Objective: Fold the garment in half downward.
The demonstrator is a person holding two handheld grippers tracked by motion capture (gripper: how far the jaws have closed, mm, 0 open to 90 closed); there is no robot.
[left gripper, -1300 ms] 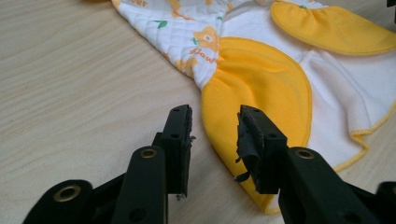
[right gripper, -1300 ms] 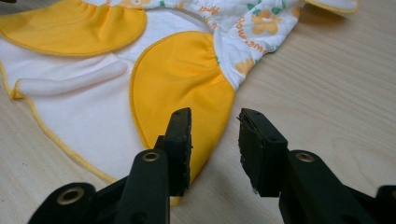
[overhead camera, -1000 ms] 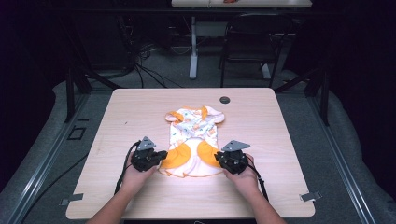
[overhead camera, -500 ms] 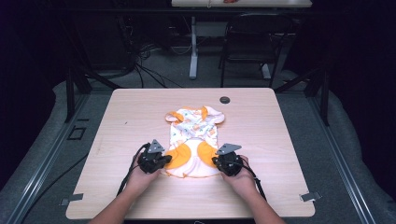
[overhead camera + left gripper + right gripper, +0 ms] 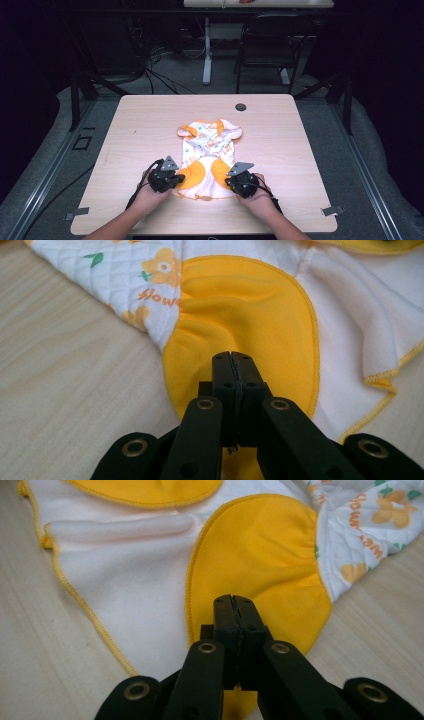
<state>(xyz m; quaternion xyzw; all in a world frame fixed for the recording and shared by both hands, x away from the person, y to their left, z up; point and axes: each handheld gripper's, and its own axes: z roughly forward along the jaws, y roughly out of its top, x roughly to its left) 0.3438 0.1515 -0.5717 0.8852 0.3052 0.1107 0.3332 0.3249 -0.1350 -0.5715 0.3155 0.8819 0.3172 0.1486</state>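
Observation:
A small white garment [image 5: 207, 146] with an orange flower print and two orange patches lies flat in the middle of the wooden table [image 5: 135, 125]. My left gripper [image 5: 173, 179] sits at the hem's left corner. In the left gripper view its jaws [image 5: 233, 360] are shut on the creased orange patch [image 5: 240, 310]. My right gripper [image 5: 230, 181] is at the hem's right corner. In the right gripper view its jaws [image 5: 233, 602] pinch the other orange patch [image 5: 255, 550]. The white hem with yellow stitching [image 5: 85, 605] spreads between them.
A small black round disc [image 5: 240, 107] is set in the table near its far edge. Beyond the table stand a dark chair [image 5: 265, 50], a white table leg [image 5: 207, 55] and cables on the floor. Bare wood surrounds the garment on all sides.
Both grippers have edged slightly inward and toward the near edge, onto the garment's orange patches. The garment lies where it was.

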